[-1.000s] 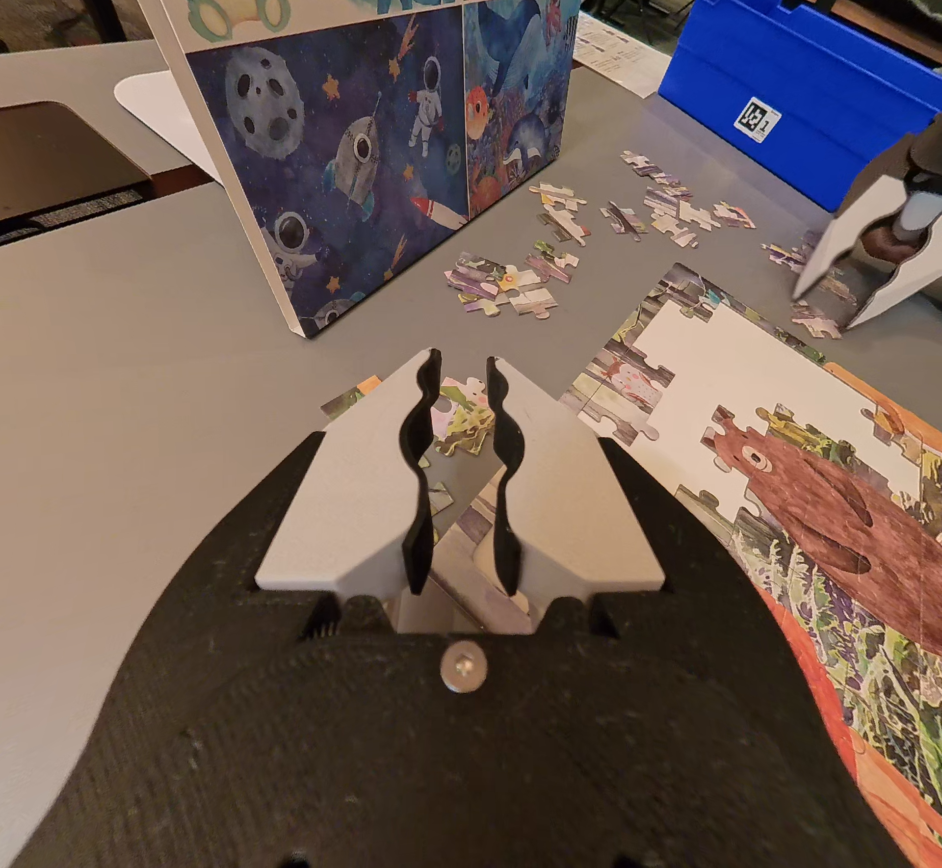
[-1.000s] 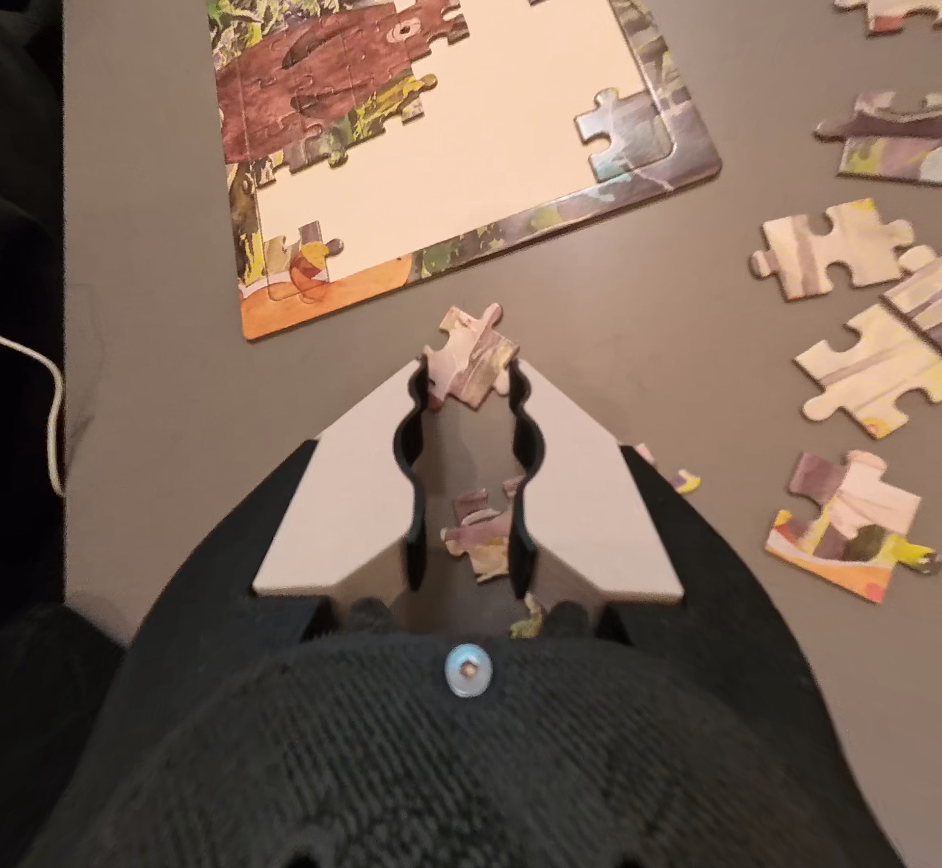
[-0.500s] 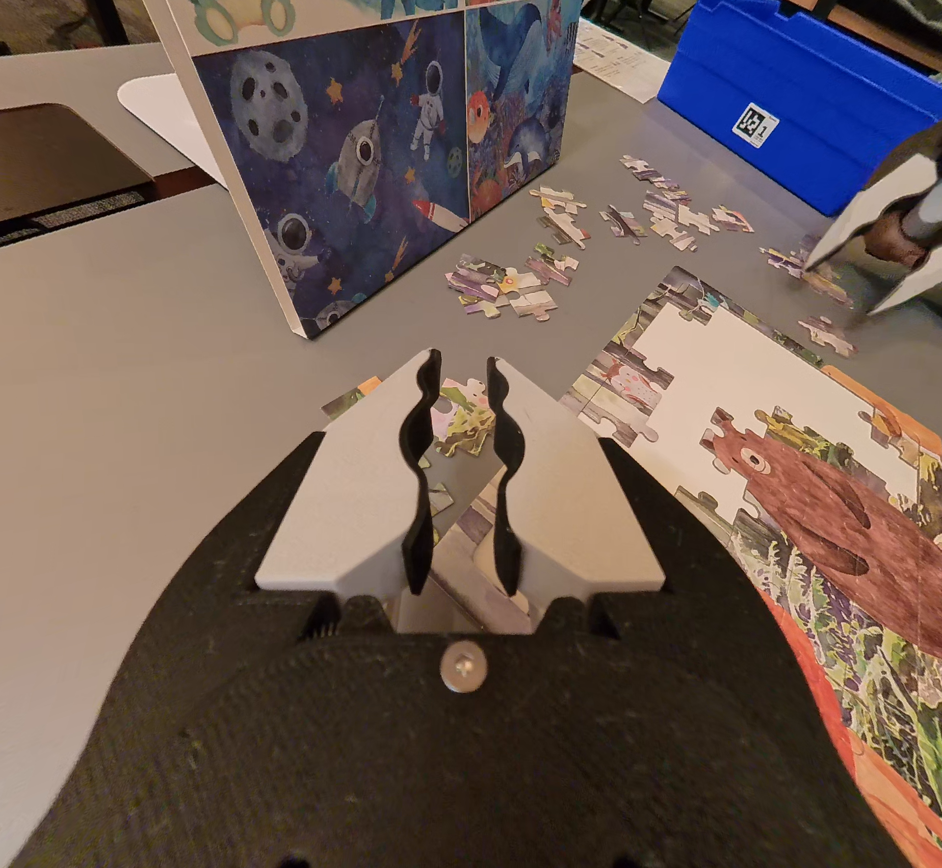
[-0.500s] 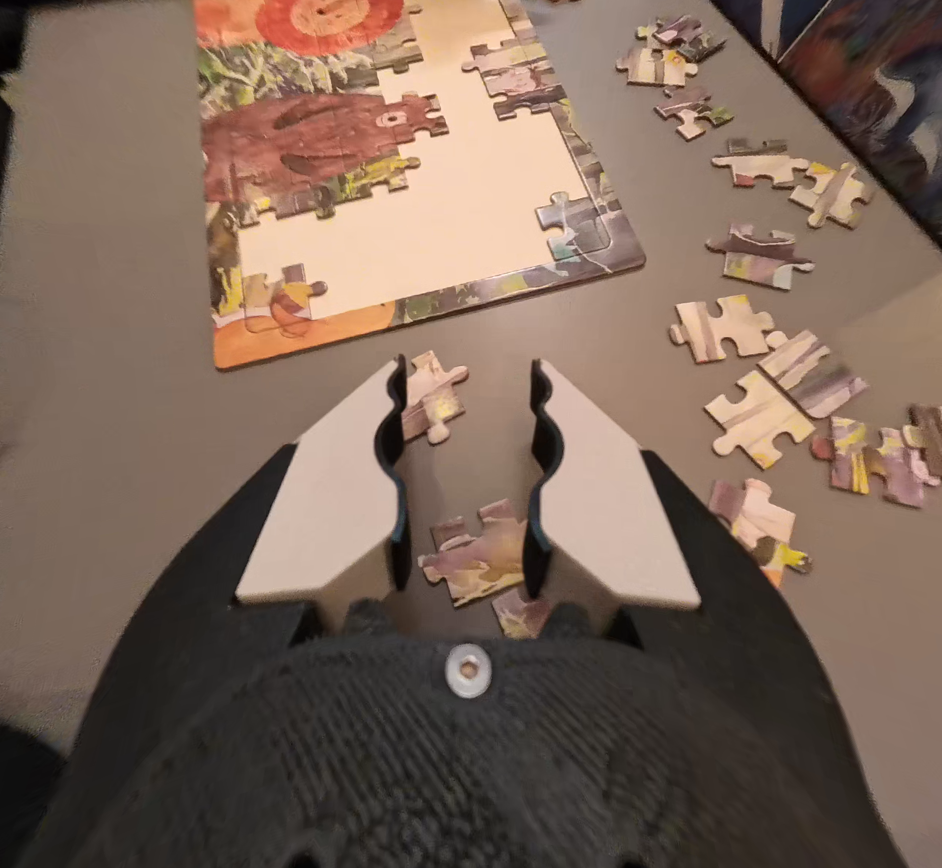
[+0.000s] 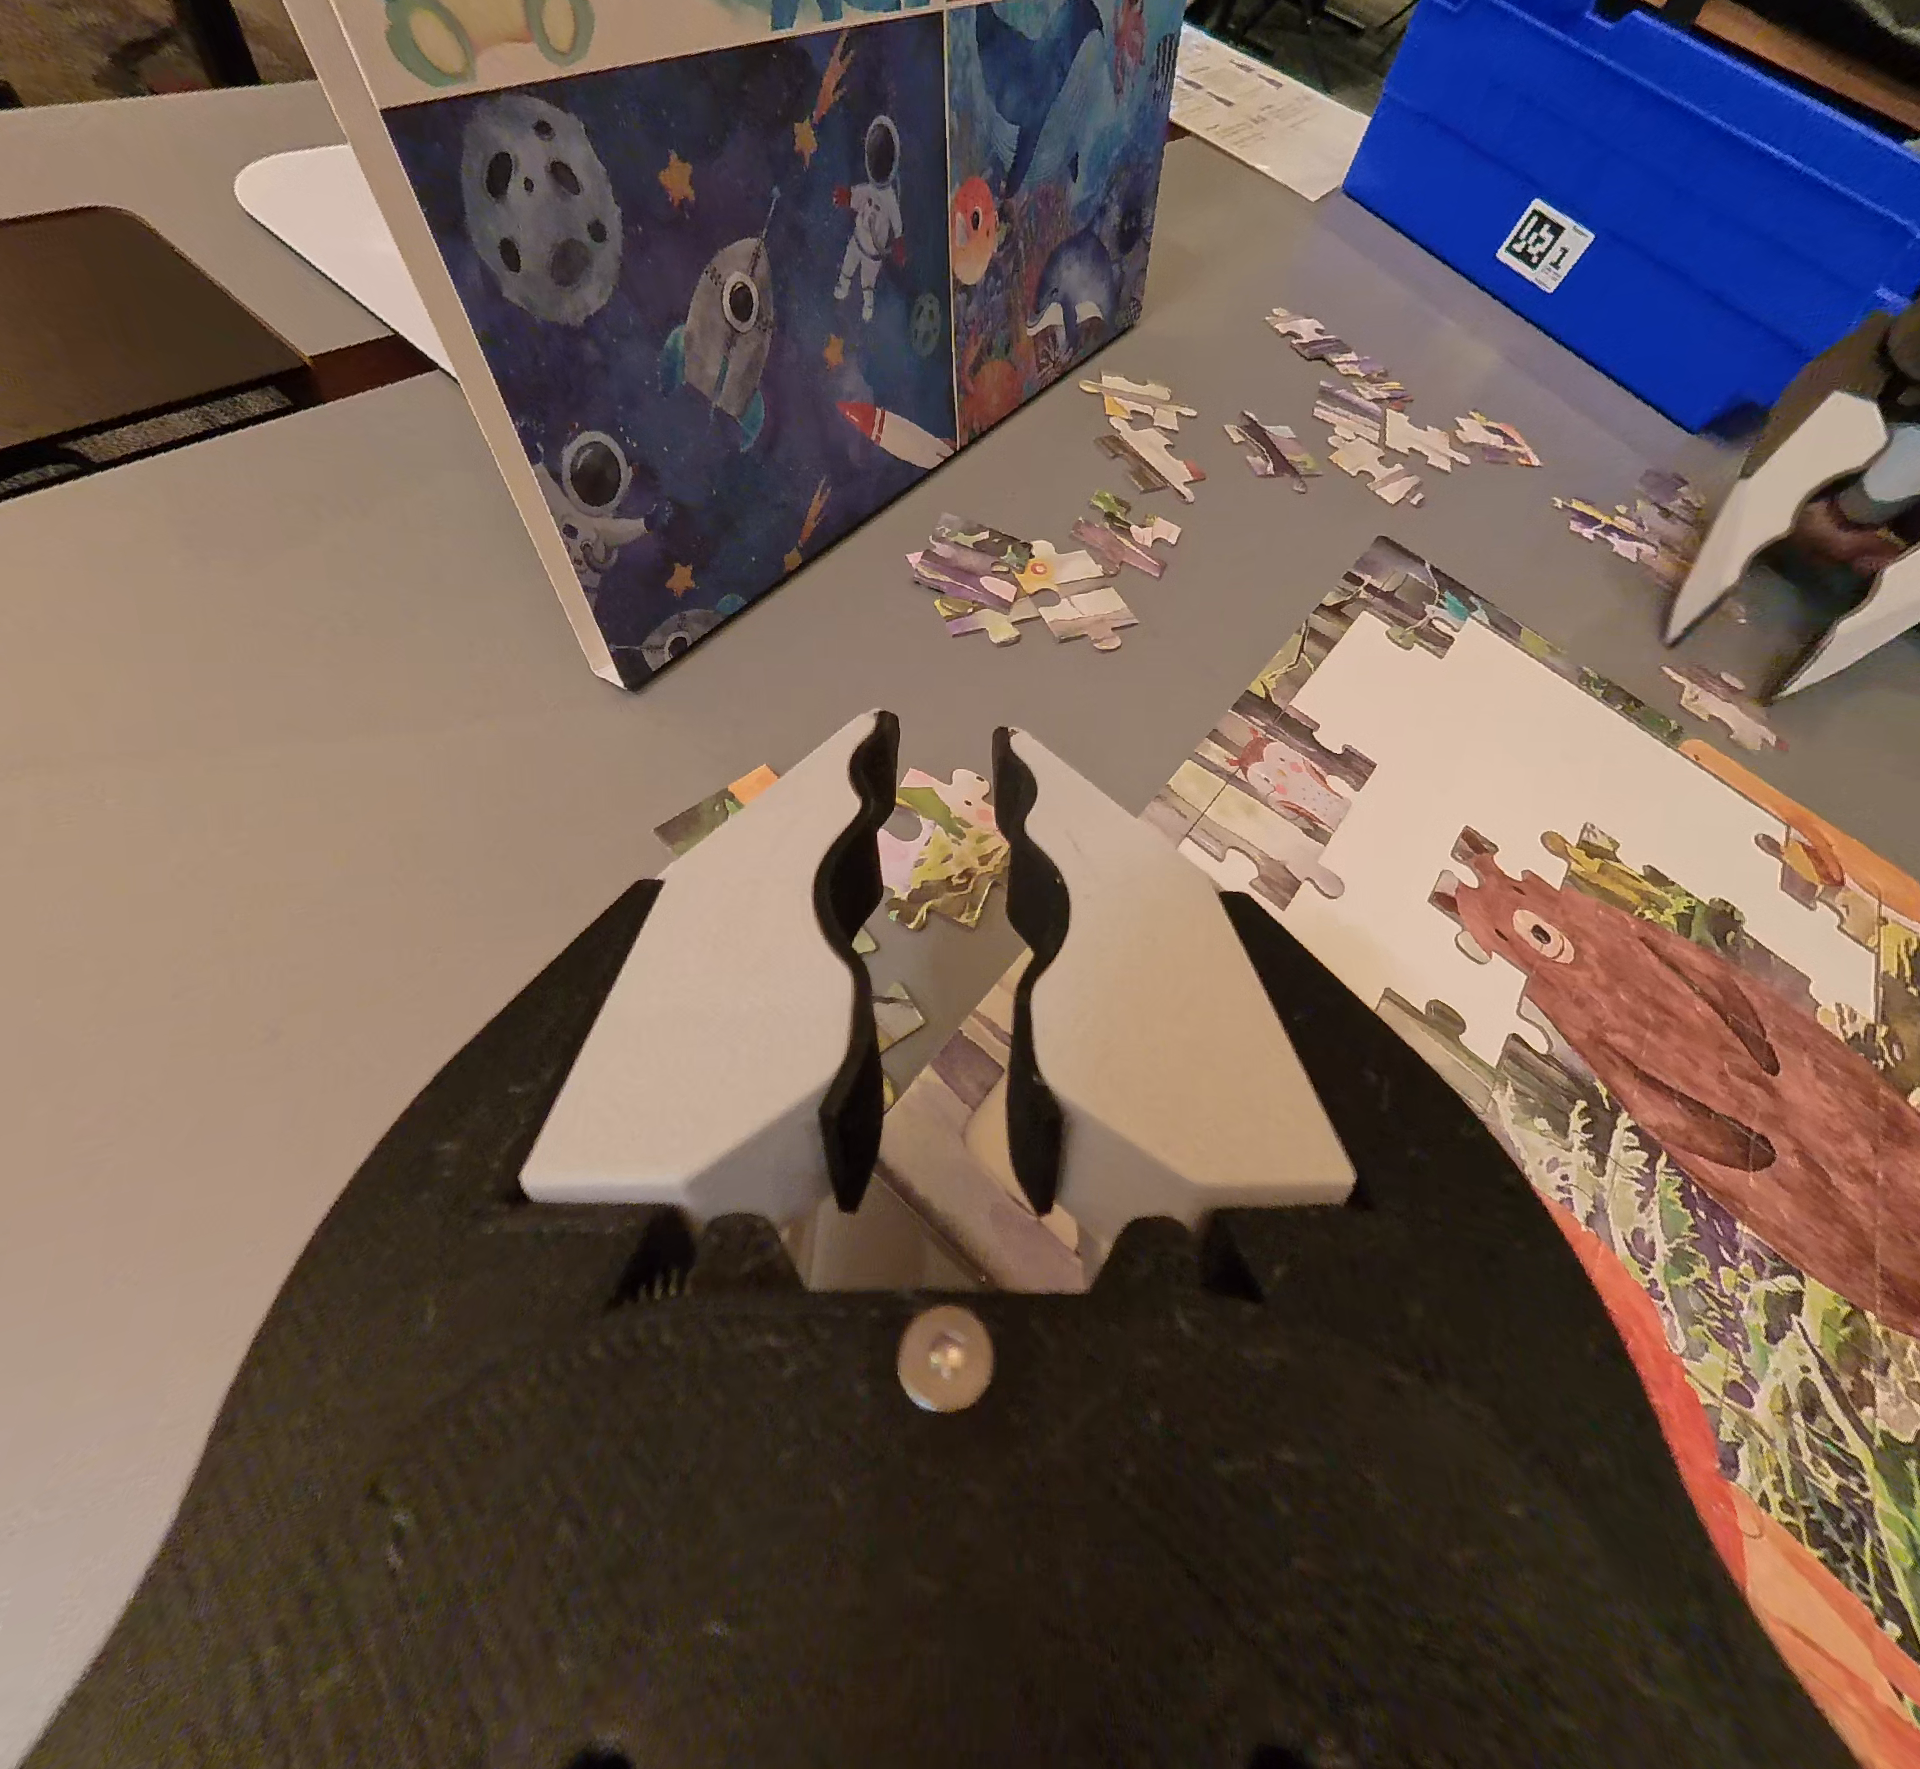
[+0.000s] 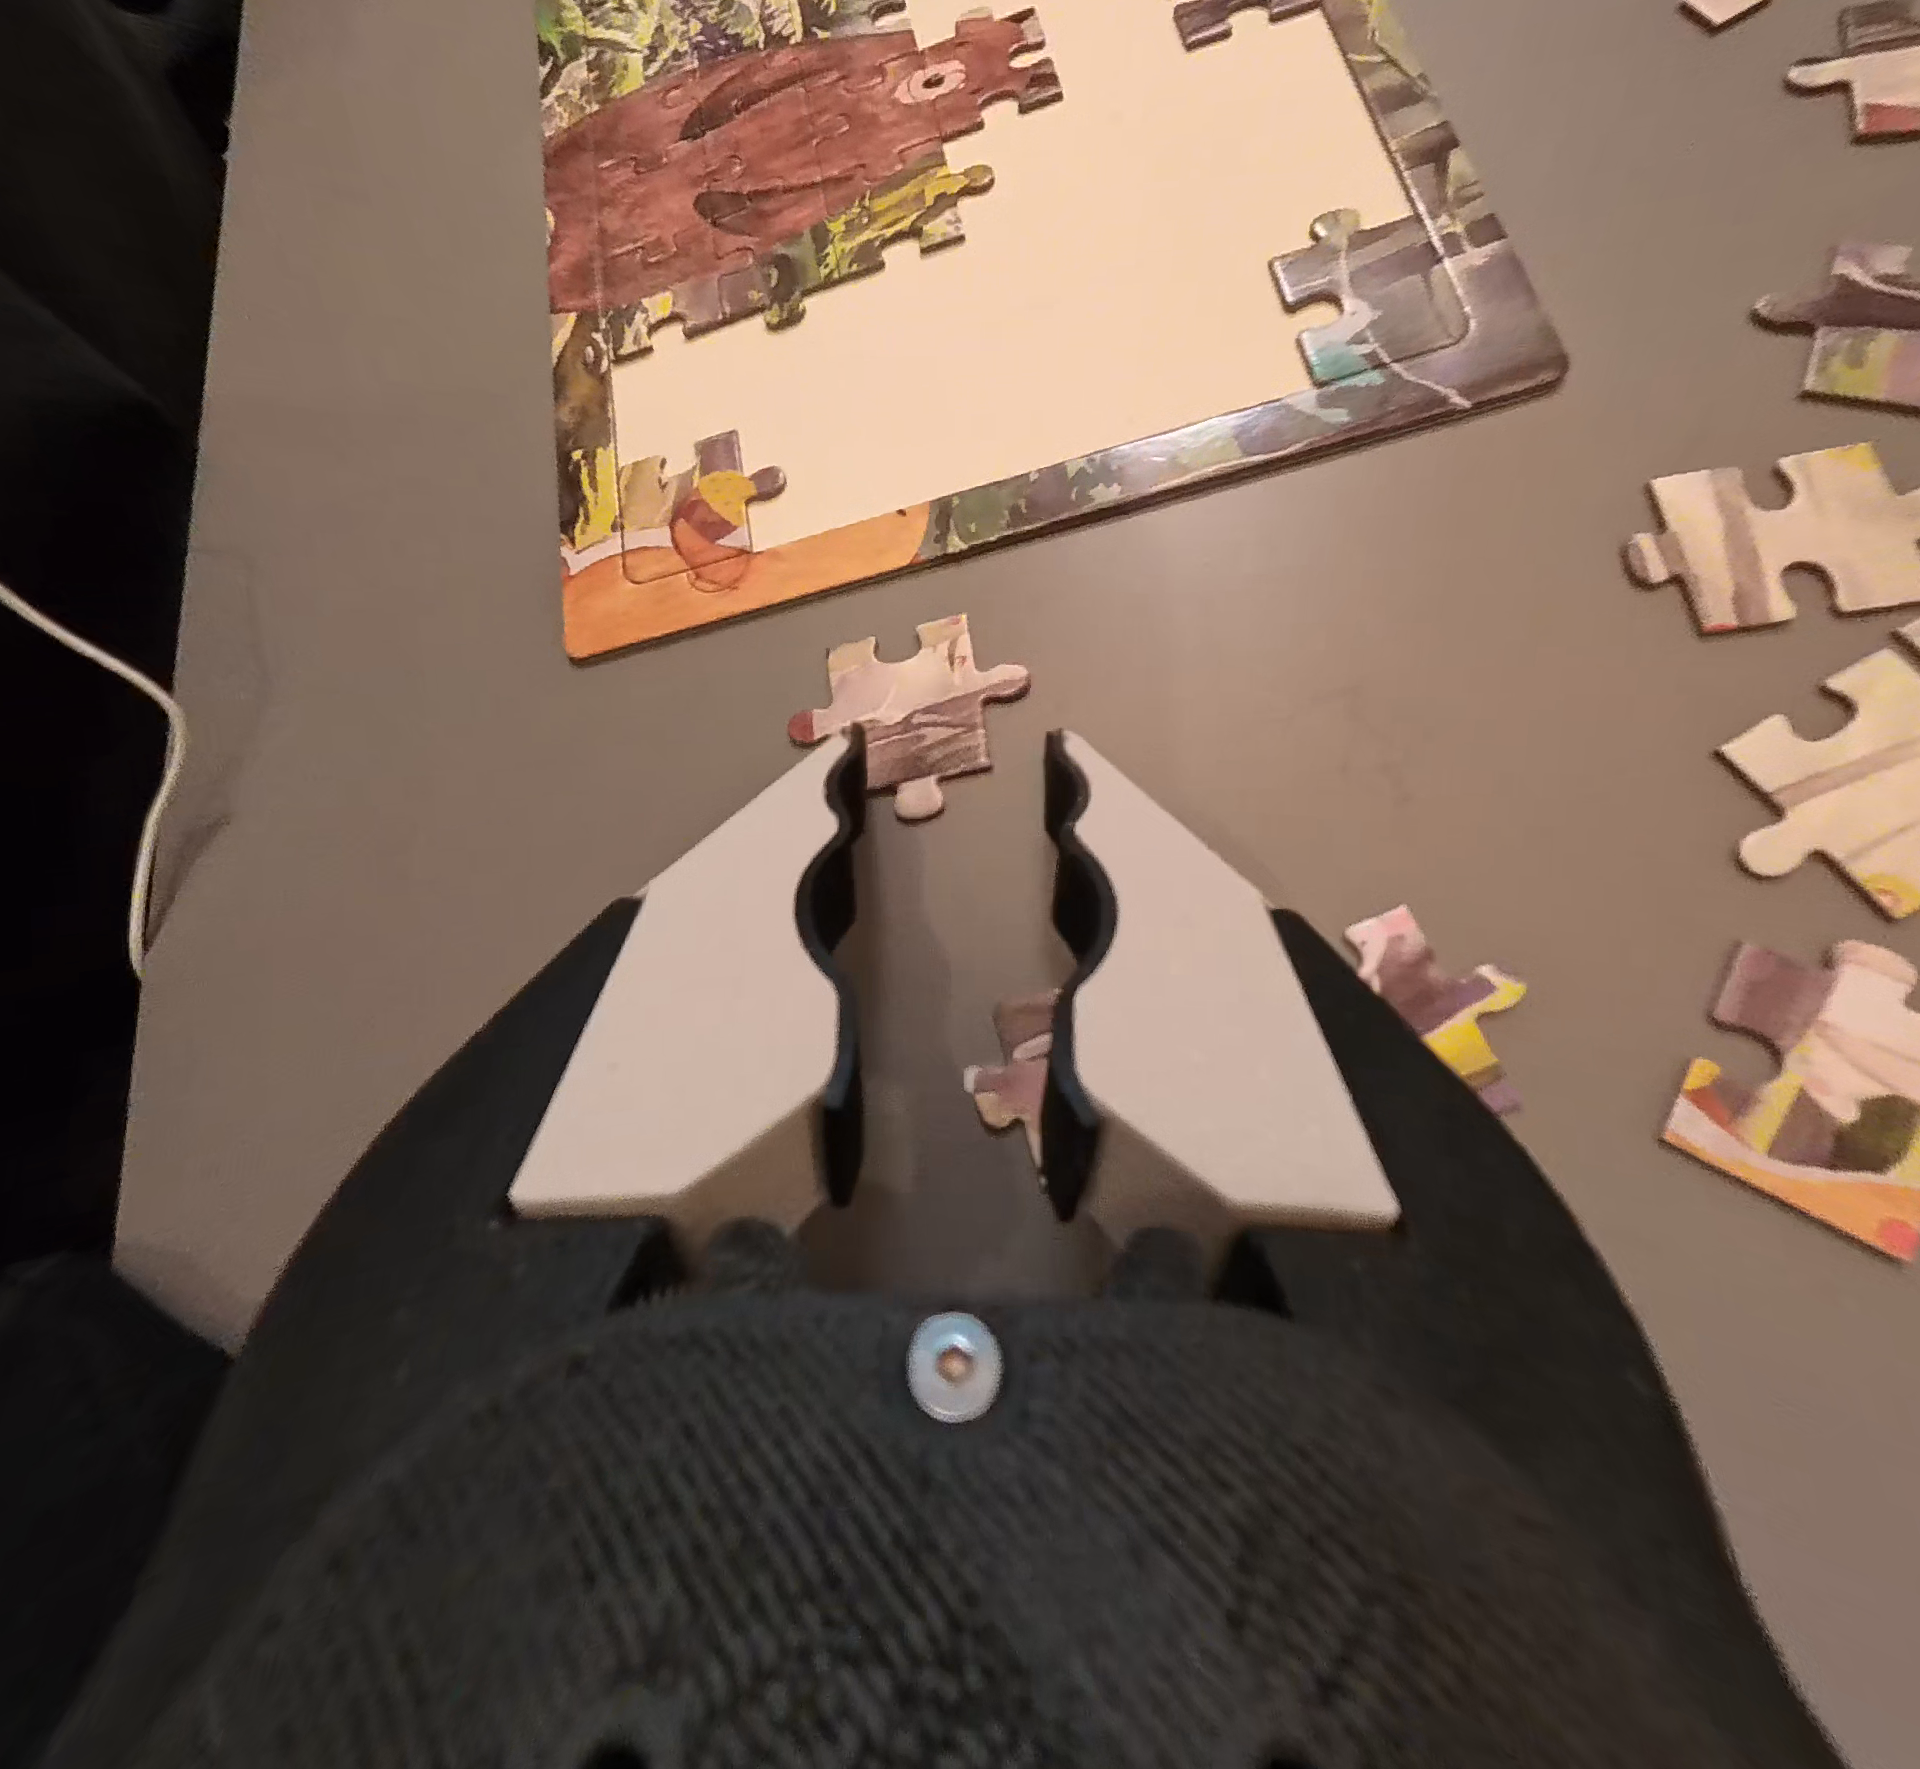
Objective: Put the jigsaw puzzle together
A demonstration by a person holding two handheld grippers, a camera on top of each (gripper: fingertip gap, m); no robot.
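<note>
The puzzle board lies on the grey table, partly filled with a brown bear and border pieces; it also shows in the left wrist view. My right gripper is open and empty just above the table, near the board's edge. A loose purple-white piece lies flat at its left fingertip. Another piece lies under the right finger. My left gripper is open by a narrow gap and empty, over a green-pink piece. The right gripper also shows far right there.
Several loose pieces lie right of the board and in clusters. A tall box with space and sea pictures stands at the back. A blue bin is at the back right. A white cable hangs past the table's left edge. My hands' fingertips stand some 35 cm from each other. From the left gripper's tips to the green-pink piece is close to 5 cm.
My right gripper opened wider, rose, then came back down; the purple-white piece that sat between its tips now lies flat on the table, turned, at the left fingertip. The left gripper has not moved.
</note>
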